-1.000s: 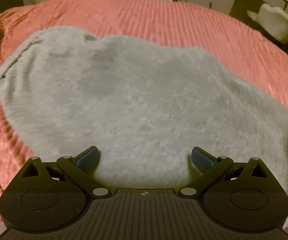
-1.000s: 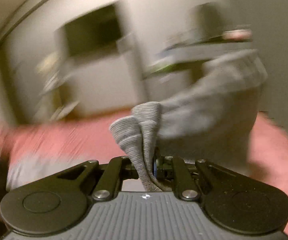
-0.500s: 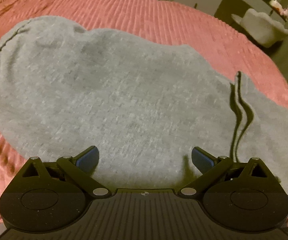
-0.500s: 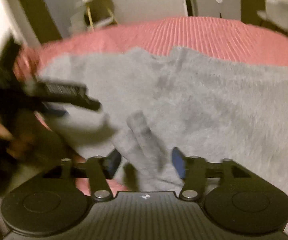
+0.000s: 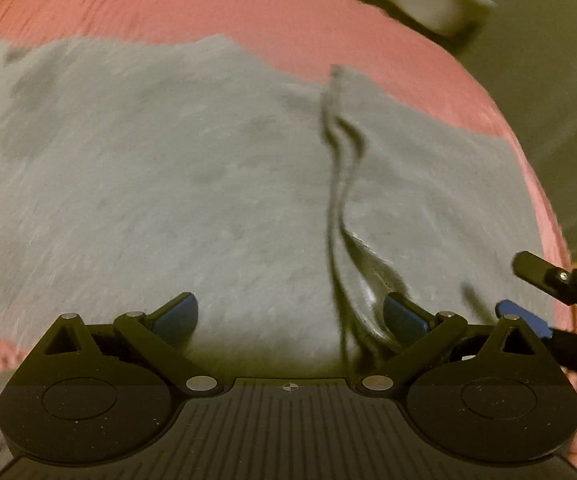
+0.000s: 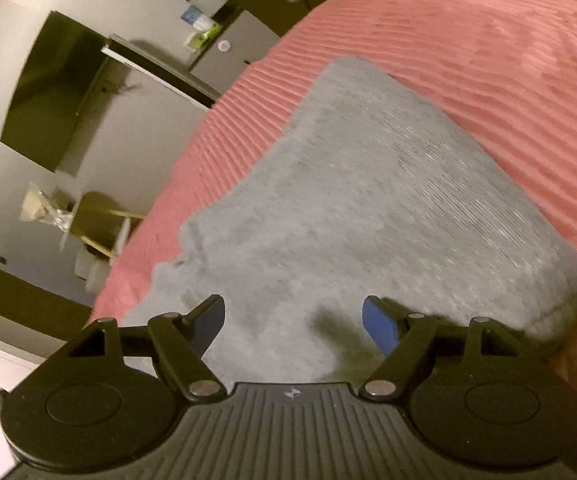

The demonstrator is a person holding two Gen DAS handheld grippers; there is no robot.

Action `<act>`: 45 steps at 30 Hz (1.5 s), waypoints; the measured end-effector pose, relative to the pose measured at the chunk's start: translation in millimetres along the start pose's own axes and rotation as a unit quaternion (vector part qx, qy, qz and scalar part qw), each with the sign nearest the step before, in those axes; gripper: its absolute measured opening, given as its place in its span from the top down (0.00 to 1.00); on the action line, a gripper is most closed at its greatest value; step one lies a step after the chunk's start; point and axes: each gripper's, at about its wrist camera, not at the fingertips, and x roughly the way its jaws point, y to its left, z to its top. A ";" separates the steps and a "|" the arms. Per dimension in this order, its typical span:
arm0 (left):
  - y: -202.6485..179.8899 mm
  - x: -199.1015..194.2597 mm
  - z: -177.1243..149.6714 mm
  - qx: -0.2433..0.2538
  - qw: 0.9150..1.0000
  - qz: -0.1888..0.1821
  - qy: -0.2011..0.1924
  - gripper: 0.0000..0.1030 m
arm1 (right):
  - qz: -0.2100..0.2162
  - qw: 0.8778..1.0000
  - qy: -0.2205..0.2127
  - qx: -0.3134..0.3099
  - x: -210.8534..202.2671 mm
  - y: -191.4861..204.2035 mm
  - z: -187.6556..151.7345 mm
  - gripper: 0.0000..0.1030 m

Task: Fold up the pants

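Grey fabric: the pants [image 5: 208,168] lay spread flat on the pink bedspread [image 5: 248,4], below and ahead of both grippers.
Landmark: a raised fold ridge [image 5: 340,168] ran away from the left gripper across the pants, toward the far edge of the bedspread.
Long axis: the pants stretched sideways across the left wrist view, crossing that ridge.
Left gripper: the left gripper [image 5: 290,316] stood wide open with nothing held, its right finger just beside the near end of the ridge.
Right gripper: the right gripper [image 6: 293,320] had just been opening; its jaws were spread over bare cloth and nothing was gripped between them.
Other side: in the left wrist view the right gripper [image 5: 528,312] showed on the far side of the ridge.
Nearer hand: the left looked nearer the ridge, so it seemed better placed to take that fold.
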 end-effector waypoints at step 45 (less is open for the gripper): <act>-22.3 4.5 -10.4 0.002 0.999 -0.021 0.027 0.17 | -0.028 0.998 -0.001 -0.051 -5.5 -9.0 -5.2 0.16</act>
